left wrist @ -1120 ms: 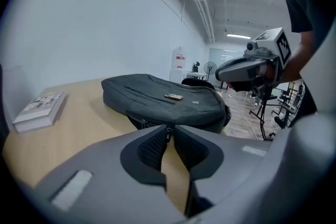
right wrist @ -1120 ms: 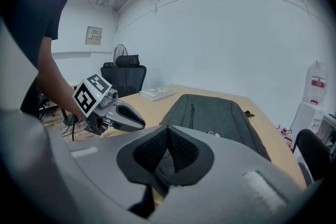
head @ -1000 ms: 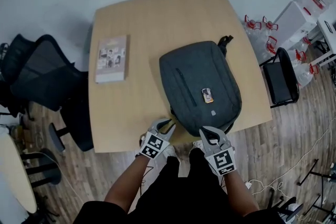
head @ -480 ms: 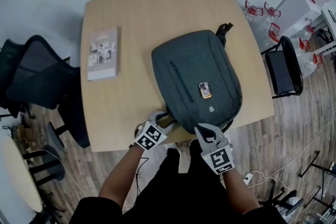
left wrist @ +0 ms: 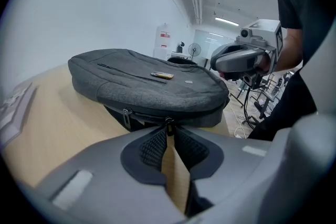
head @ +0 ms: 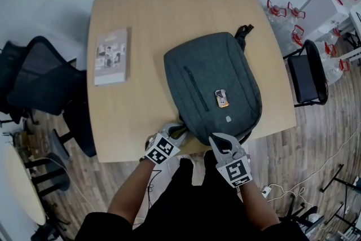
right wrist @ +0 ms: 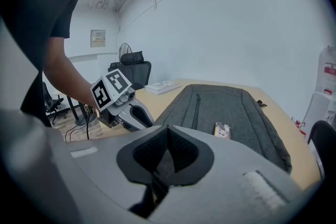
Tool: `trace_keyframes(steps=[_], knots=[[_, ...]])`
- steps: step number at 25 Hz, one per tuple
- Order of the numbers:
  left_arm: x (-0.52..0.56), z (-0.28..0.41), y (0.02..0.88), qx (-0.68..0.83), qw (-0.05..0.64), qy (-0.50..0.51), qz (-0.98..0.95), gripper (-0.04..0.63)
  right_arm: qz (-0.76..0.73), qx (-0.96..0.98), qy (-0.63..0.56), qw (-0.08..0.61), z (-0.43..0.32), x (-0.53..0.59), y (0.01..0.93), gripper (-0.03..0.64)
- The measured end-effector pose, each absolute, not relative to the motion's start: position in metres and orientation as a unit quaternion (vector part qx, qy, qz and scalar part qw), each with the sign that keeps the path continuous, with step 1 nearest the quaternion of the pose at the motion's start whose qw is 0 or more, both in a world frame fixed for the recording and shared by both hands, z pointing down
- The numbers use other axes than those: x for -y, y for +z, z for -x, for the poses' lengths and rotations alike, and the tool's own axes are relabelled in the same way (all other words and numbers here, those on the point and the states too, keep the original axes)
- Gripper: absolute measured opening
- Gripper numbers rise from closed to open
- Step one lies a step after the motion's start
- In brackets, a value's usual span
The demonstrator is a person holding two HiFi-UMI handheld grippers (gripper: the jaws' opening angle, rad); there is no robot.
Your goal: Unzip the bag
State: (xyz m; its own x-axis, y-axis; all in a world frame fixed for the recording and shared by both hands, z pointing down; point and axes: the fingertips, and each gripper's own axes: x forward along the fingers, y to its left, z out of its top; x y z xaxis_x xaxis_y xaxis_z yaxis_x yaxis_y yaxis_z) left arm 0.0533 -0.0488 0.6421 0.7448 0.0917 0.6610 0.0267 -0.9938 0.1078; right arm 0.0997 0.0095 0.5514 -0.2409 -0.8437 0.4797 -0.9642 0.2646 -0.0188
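I see the grey bag (head: 213, 93) lying flat on the table (head: 152, 20), toward its near right part. At the table's near edge my left gripper (head: 177, 131) has just been closing and now pinches the zipper pull (left wrist: 168, 124). My right gripper (head: 221, 143) is clamped tight on a dark strap (right wrist: 155, 186) there.

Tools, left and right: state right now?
Left tool: just been closing, now pinching the zipper pull.
Right tool: closed on a dark strap at the backpack edge.
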Motion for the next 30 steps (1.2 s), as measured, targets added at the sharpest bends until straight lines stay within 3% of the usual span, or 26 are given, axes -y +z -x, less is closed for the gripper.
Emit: trace_keyframes(steps=[5, 6, 20, 25, 27, 30], knots=[[0.047, -0.048, 0.639, -0.016, 0.061, 0.343, -0.937, 0.057, -0.583, 0.773, 0.161, 0.191, -0.102, -0.011, 0.554, 0.003], [0.047, -0.047, 0.638, -0.013, 0.061, 0.340, -0.938, 0.025, -0.583, 0.773, 0.161, 0.192, -0.102, -0.011, 0.555, 0.003], [0.047, -0.057, 0.638, 0.023, 0.059, 0.318, -0.946, 0.029, -0.558, 0.790, 0.148, 0.205, -0.094, -0.012, 0.554, 0.005], [0.047, -0.056, 0.637, 0.015, 0.084, 0.315, -0.945, 0.026, -0.517, 0.807, 0.136, 0.252, -0.088, -0.021, 0.558, 0.006], [0.047, -0.056, 0.636, 0.010, 0.082, 0.318, -0.944, 0.025, -0.488, 0.816, 0.144, 0.275, -0.082, -0.025, 0.565, 0.115], [0.046, -0.055, 0.636, 0.004, 0.070, 0.324, -0.944, 0.025, -0.459, 0.817, 0.138, 0.320, -0.077, -0.030, 0.575, 0.160]])
